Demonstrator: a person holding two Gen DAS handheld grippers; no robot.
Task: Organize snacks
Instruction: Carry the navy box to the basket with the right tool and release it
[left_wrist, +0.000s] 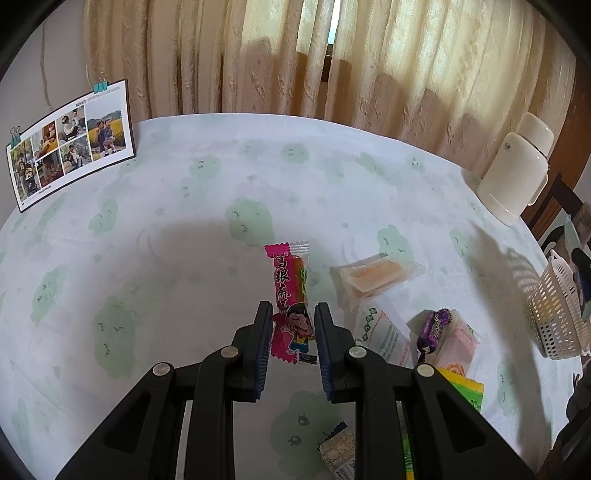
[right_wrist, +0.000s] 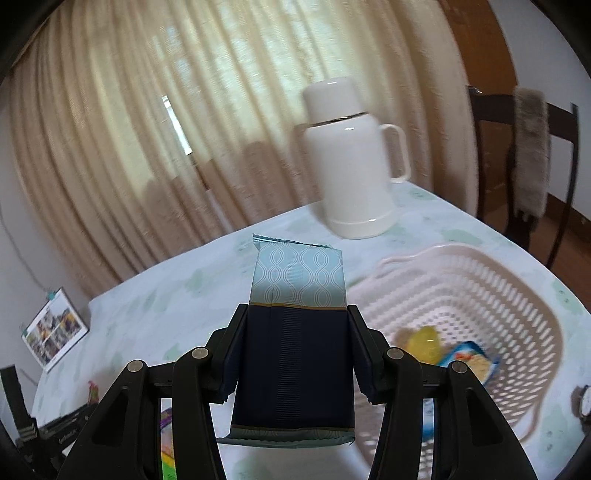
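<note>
My left gripper (left_wrist: 293, 325) is closed on the lower end of a long pink snack packet (left_wrist: 290, 291) with a cartoon boy. The packet sticks out forward between the jaws above the table. My right gripper (right_wrist: 295, 332) is shut on a navy and light-blue patterned packet (right_wrist: 295, 328), held above the table just left of a pale plastic basket (right_wrist: 491, 295). The basket holds a yellow snack (right_wrist: 424, 341) and a blue packet (right_wrist: 471, 356). The basket also shows at the right edge of the left wrist view (left_wrist: 554, 306).
More snacks lie on the green-patterned tablecloth (left_wrist: 166, 258): a clear-wrapped orange cake (left_wrist: 373, 278), a purple candy (left_wrist: 436, 328), a yellow-green packet (left_wrist: 465, 391), a beige packet (left_wrist: 338, 452). A white thermos (right_wrist: 351, 158) stands near the far edge. A photo card (left_wrist: 70, 144) stands far left. A chair (right_wrist: 528, 162) stands behind.
</note>
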